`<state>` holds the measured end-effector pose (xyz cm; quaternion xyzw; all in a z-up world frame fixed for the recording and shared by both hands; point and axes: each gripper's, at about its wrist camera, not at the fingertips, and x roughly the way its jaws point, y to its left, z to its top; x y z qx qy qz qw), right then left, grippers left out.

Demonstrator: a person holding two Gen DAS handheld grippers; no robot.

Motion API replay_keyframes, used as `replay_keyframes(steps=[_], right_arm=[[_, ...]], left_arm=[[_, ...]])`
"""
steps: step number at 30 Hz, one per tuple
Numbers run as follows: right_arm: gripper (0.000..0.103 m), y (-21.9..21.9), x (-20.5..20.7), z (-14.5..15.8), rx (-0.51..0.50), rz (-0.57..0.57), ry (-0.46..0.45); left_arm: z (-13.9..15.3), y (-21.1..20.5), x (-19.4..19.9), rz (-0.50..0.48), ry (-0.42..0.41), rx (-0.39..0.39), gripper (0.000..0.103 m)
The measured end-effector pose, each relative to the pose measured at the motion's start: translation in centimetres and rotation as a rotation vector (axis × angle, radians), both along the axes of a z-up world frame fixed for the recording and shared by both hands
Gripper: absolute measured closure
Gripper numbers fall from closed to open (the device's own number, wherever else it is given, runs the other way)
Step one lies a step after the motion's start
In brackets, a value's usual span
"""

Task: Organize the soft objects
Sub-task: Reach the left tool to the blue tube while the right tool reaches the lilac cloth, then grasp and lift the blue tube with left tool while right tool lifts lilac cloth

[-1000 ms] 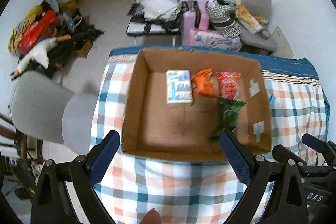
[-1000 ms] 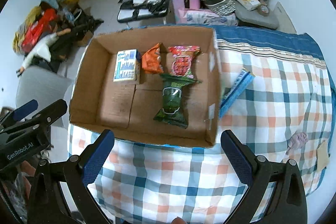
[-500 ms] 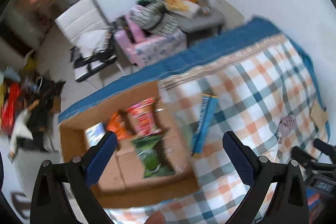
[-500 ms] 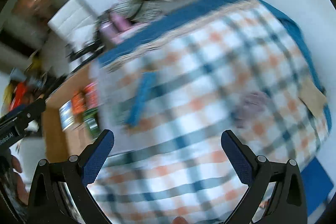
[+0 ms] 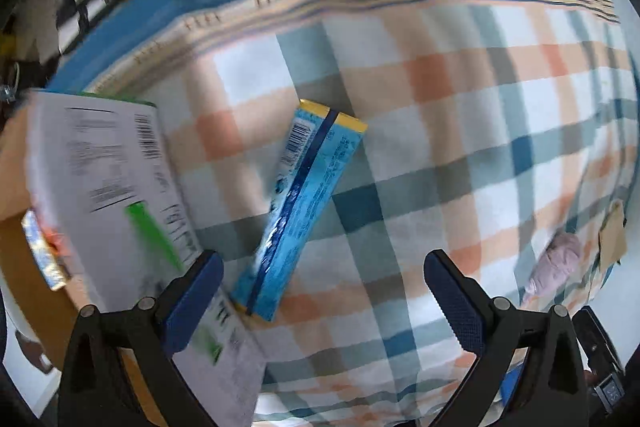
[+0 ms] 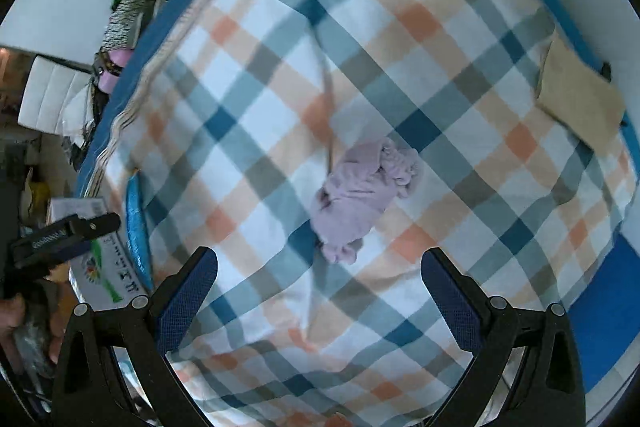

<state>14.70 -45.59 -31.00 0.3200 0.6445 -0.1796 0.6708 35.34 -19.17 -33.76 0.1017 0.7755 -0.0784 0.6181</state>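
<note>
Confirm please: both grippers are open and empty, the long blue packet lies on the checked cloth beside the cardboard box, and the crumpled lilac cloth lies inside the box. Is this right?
Not quite. The lilac cloth is not in the cardboard box; the right wrist view shows it lying on the checked cloth, ahead of the open right gripper. The rest holds: the left gripper is open and empty, and the blue packet lies beside the box.

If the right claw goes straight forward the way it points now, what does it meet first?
Most likely the crumpled lilac cloth on the checked blanket: it lies just ahead of the open right claw, slightly right of centre. Depth is unclear, so the blanket could come first.
</note>
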Motion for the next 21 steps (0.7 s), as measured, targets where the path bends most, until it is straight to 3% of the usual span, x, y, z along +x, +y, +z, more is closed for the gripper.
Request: replay_keyframes(steps=[2, 4, 7, 10, 12, 19, 21], right_arm=[[0.000, -0.7, 0.4, -1.4, 0.010, -0.010, 0.022], [0.000, -1.4, 0.8, -2.8, 0.026, -0.019, 0.045], [0.000, -1.9, 1.3, -4.6, 0.055, -0.042, 0.071], [0.000, -2.3, 1.6, -5.9, 0.082, -0.054, 0.088], [0.000, -2.5, 1.7, -6.5, 0.093, -0.059, 0.095], [0.000, -3.0, 2.4, -8.6, 0.138, -0.078, 0.116], [0.000, -2.9, 2.7, -9.1, 0.153, -0.081, 0.120]], left_arm=[[-0.5, -0.8, 0.2, -0.012, -0.019, 0.029, 0.001], [-1.0, -1.8, 0.4, -0.026, 0.004, -0.001, 0.001], [-2.2, -2.3, 0.9, -0.015, 0.029, 0.015, 0.002], [-3.8, -2.2, 1.3, -0.016, 0.045, 0.059, 0.008], [-4.8, -1.9, 1.4, -0.003, 0.068, 0.078, 0.020], [-5.9, -1.1, 0.9, 0.080, 0.132, 0.023, 0.027], [-5.7, -0.9, 0.6, 0.086, 0.137, 0.017, 0.041]])
